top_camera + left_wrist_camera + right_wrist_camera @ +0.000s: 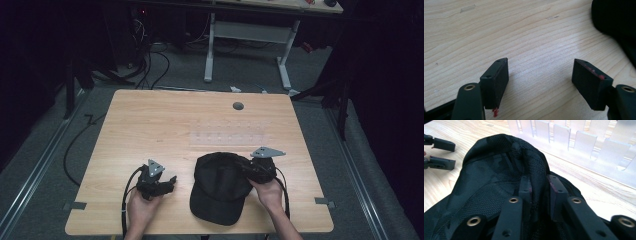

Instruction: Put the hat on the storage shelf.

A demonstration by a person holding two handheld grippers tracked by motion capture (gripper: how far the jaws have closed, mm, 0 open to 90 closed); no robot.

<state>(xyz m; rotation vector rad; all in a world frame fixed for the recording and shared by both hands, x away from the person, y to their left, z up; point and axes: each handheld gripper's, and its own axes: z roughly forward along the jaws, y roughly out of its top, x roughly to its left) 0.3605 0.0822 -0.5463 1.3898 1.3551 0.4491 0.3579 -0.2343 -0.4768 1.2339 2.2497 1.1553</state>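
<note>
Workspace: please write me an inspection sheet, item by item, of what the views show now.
Surface: wooden table, grey round plug near far edge.
Job's things: black cap, brim toward the person; clear slotted rack lies behind it.
Clutter: nothing seen.
Grippers: left gripper open over bare wood; right gripper shut on the cap's crown fabric.
Cables: black cable trails from left gripper.
Surroundings: dark room, white-legged desk behind.
</note>
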